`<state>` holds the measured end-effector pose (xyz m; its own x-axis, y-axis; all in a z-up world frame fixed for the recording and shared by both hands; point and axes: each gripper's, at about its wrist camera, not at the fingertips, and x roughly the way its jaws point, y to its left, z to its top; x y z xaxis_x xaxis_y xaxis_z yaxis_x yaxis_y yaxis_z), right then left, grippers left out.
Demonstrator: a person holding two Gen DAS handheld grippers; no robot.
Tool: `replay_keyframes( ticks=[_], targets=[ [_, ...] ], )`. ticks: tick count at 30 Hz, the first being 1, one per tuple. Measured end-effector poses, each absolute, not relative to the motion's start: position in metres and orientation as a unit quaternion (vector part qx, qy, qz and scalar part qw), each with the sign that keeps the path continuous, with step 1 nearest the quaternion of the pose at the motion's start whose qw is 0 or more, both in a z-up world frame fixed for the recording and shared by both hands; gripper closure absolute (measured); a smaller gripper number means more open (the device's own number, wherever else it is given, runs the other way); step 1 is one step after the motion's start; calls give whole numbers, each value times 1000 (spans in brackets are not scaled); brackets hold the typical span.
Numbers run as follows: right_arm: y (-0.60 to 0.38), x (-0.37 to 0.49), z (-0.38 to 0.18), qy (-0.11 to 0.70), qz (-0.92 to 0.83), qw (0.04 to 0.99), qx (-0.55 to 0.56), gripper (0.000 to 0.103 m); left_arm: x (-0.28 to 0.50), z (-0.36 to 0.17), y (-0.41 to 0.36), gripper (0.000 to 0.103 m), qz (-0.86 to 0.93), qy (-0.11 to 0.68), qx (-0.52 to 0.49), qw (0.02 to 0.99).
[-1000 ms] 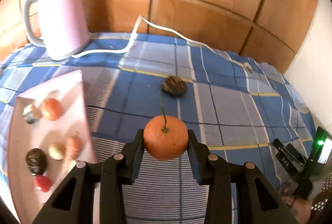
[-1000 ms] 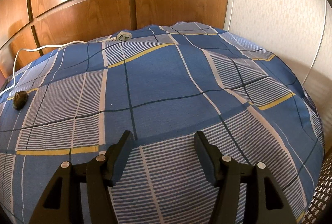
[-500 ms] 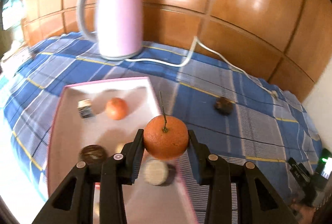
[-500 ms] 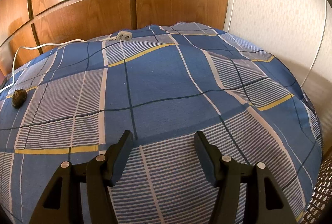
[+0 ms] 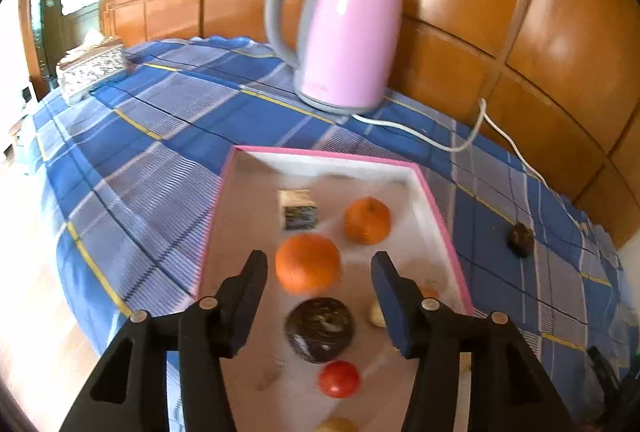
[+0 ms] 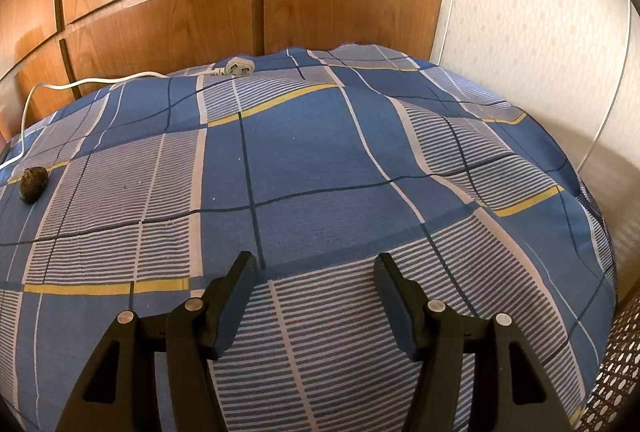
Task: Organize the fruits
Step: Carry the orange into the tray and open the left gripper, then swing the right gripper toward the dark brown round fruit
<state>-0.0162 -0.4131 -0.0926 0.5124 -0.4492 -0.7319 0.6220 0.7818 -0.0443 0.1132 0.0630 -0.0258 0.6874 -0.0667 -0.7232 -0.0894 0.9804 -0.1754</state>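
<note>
The checked cloth [image 5: 168, 136] covers the whole surface, and the pink kettle [image 5: 348, 28] stands at its far edge against the wooden panelling. The pink-rimmed tray [image 5: 434, 200] lies nearer, towards the cloth's left side, and holds most of the fruit.

Left gripper [image 5: 320, 268]: its jaws are opening, and the large orange [image 5: 307, 264] sits between them with clear gaps on both sides, no longer pressed. It appears blurred above the tray floor near the middle, so whether it has landed cannot be told. A smaller orange [image 5: 367, 220] lies by the tray's right wall, a dark round fruit [image 5: 320, 328] towards the near end, and a small red fruit [image 5: 339, 378] nearer again.

Right gripper [image 6: 316, 280]: spread wide over bare cloth with nothing between the fingers.

One dark fruit [image 6: 33, 184] remains on the cloth, well apart from the tray, near the white cord [image 6: 80, 84] at the far edge.

Assessment: the oranges are round, light and firm-skinned, and likely to roll on the smooth tray. The remaining dark fruit looks rough and small; it should be taken across its widest part with moderate pressure, since a hard squeeze may bruise it.
</note>
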Motion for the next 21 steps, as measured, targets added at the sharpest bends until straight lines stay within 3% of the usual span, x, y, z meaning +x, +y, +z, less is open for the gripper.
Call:
replay_keyframes(
  ticks=[6, 16, 21],
  targets=[
    [-413, -16, -93, 385, -311, 862, 112, 41, 106, -30, 74, 44, 29, 402, -109, 909],
    [-413, -16, -93, 385, -311, 862, 112, 41, 74, -31, 73, 25, 35, 392, -105, 913],
    [-413, -16, -93, 386, -311, 861, 112, 41, 66, -32, 72, 23, 32, 391, -100, 914]
  ],
)
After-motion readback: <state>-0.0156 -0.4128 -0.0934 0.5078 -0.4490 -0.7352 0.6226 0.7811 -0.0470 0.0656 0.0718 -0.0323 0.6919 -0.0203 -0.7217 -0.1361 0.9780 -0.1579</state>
